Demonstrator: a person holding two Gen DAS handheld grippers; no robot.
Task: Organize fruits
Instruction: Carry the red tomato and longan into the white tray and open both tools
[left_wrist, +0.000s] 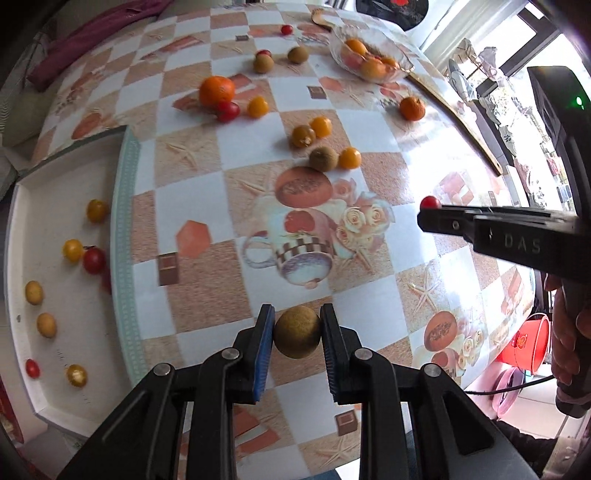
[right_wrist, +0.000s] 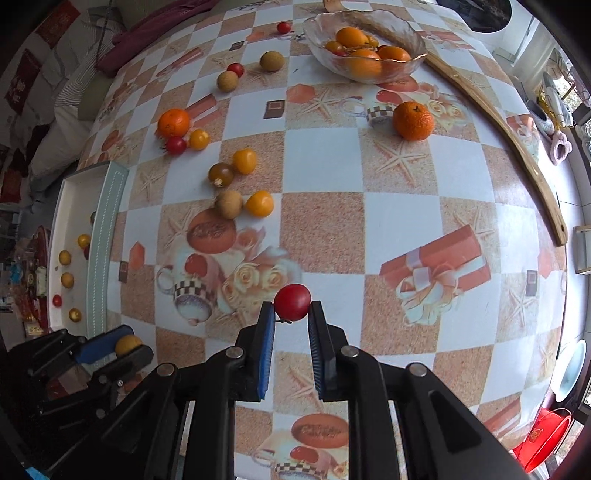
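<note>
Left tongs (left_wrist: 297, 338) clamp a brown longan (left_wrist: 297, 331), right tongs (right_wrist: 291, 308) a red tomato (right_wrist: 292, 301), above bare tablecloth (right_wrist: 369, 221).

Bare tablecloth (right_wrist: 388, 221) lies open ahead; scattered fruit (right_wrist: 236, 192) crowds the way to the tray (right_wrist: 107, 206).
</note>
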